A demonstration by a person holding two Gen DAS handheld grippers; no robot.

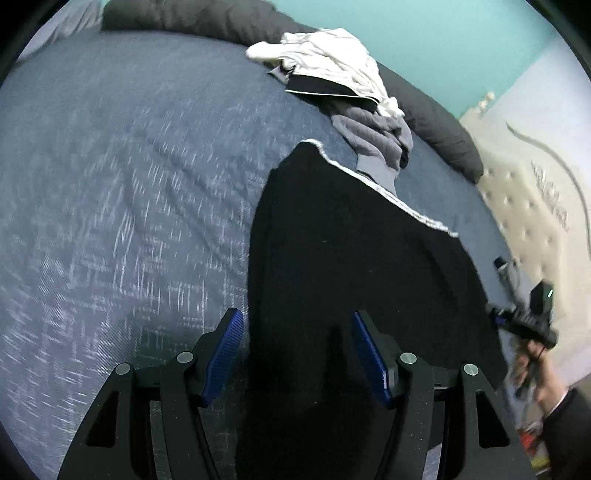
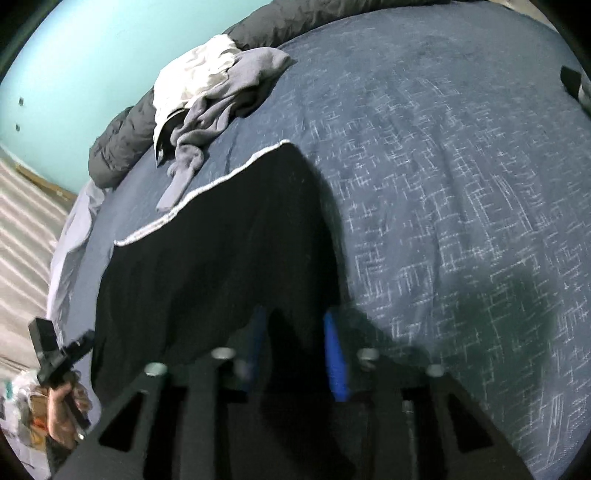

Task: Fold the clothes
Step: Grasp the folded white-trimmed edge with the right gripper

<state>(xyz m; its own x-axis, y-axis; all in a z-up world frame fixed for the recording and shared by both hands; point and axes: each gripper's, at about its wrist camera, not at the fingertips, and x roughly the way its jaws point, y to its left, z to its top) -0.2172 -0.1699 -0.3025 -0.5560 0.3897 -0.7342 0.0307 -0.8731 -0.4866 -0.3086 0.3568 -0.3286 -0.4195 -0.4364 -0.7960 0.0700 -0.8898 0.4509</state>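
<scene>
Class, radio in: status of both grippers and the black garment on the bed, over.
Left gripper open, straddling near edge of black white-trimmed garment. Right gripper blurred, apparently open over same edge. Garment flat on blue bedspread; heap of white and grey clothes beyond, touching its far edge.

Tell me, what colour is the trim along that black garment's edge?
White trim, clearest in the right wrist view.

We find the bed (image 1: 110, 166) open across its wide bare cover. A black garment (image 1: 351, 258) lies spread near one side edge. A clothes pile (image 1: 332, 70) blocks the far edge, against a dark rolled blanket (image 1: 207, 16).
</scene>
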